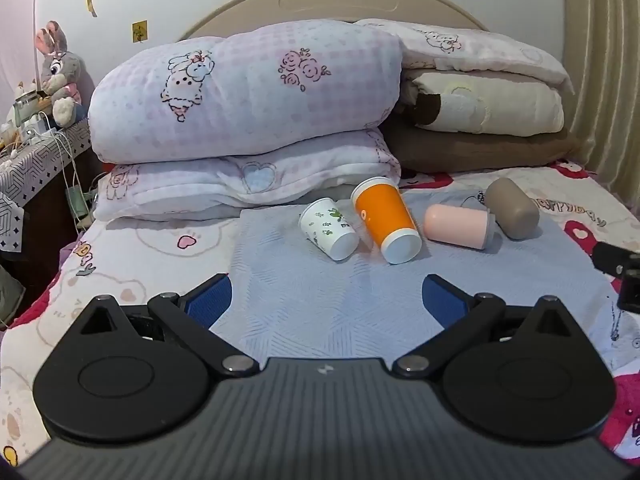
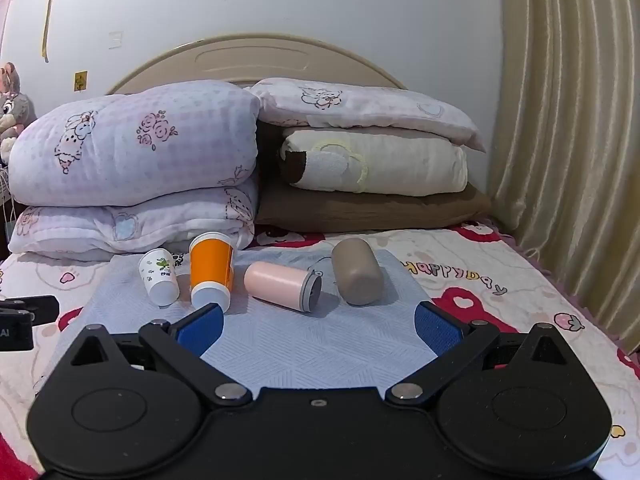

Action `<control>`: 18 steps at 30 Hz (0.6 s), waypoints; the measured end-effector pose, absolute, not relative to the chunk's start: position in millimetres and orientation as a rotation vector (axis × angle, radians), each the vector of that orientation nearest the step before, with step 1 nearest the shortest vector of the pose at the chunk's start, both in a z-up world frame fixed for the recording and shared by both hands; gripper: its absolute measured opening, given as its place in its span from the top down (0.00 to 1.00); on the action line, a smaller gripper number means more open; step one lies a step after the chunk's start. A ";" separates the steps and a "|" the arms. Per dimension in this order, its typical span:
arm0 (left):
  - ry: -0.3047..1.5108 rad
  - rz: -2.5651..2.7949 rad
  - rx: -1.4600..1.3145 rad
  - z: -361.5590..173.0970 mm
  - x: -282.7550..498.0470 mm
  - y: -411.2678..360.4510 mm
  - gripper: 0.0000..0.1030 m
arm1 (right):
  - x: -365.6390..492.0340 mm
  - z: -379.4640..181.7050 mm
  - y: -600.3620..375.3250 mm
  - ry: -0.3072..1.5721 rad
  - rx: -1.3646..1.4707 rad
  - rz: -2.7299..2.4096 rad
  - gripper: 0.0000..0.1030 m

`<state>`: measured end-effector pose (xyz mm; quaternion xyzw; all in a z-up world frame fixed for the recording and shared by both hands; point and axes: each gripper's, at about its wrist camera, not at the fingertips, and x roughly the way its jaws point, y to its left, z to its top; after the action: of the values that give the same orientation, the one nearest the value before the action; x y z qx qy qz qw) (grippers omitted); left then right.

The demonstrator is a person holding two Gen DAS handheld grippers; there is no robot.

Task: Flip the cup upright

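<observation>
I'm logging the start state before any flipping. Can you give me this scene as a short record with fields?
surface: pale blue textured mat on a bed
cups: four, all lying on their sides
from left: small white paper cup with green print; orange cup with white ends; pink cylindrical cup; taupe rounded cup
left tool: open, empty
right tool: open, empty

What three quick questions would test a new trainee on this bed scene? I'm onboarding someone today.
1. True or false: the orange cup with white rims stands upright.
2. How many cups lie on the pale blue textured mat?
3. Which is rightmost: A) small white paper cup with green print, B) pink cylindrical cup, C) taupe rounded cup?

Key: 1 false; 2 four; 3 C. Left gripper and right gripper are both open.
</observation>
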<state>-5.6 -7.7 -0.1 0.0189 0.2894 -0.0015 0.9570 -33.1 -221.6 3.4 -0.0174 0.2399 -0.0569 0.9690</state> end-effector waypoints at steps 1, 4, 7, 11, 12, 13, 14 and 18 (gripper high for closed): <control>0.588 -0.004 0.033 -0.2 -5.2 -7.3 0.00 | -35.7 0.6 -221.4 0.483 -0.037 -0.113 0.00; 0.593 -0.007 0.024 -0.7 -3.8 -6.0 0.00 | -35.2 0.1 -221.4 0.489 -0.035 -0.113 0.00; 0.602 0.003 0.021 -2.0 -2.0 -4.4 0.00 | -30.4 2.1 -220.3 0.493 -0.039 -0.115 0.00; 0.606 0.016 0.028 -4.9 -1.8 -4.3 0.00 | -31.1 0.9 -222.4 0.495 -0.040 -0.113 0.00; 0.604 0.018 0.028 -5.4 -2.8 -4.0 0.00 | -30.8 0.8 -222.3 0.495 -0.040 -0.113 0.00; 0.602 0.020 0.029 -5.4 -3.0 -4.3 0.00 | -30.7 0.8 -222.3 0.496 -0.040 -0.113 0.00; 0.599 0.020 0.028 -5.2 -3.4 -4.3 0.00 | -30.7 0.8 -222.2 0.496 -0.040 -0.113 0.00; 0.582 0.010 0.024 -5.3 -6.1 -2.6 0.00 | -30.7 0.8 -222.0 0.496 -0.040 -0.113 0.00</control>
<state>-6.1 -2.6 -5.3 0.0119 0.2869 0.0049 0.9579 -30.7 -222.0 0.8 -0.0198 0.2456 -0.0556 0.9676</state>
